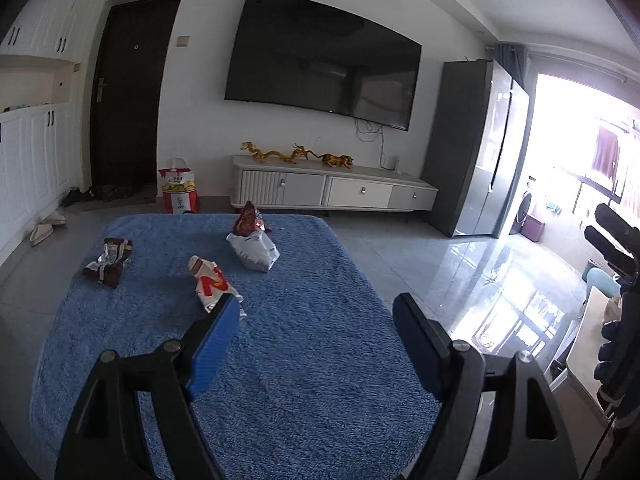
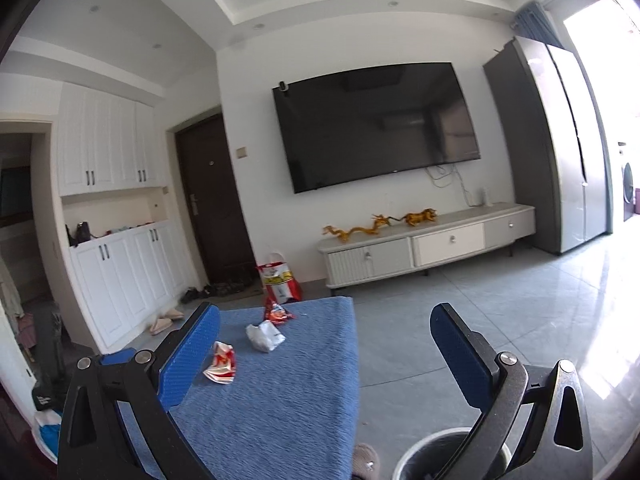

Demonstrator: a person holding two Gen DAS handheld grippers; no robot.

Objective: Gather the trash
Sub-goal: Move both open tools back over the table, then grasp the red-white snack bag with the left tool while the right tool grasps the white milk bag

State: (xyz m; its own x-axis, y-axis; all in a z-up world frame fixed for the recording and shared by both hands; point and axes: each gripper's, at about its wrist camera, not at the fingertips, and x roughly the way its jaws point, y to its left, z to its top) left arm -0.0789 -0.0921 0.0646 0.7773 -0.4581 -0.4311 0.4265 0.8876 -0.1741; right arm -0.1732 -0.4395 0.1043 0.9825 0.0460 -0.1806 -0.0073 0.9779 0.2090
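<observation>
Left gripper (image 1: 316,328): jaws apart – nothing between them
Right gripper (image 2: 326,346): jaws wide, empty
Blue cloth (image 1: 304,360): four crumpled wrappers – scattered

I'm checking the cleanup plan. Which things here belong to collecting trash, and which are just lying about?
For the job: brown wrapper, red-and-white wrapper, white bag, red snack bag, trash bin.

Just there: dragon figurine, TV, slippers, KFC bag.
</observation>
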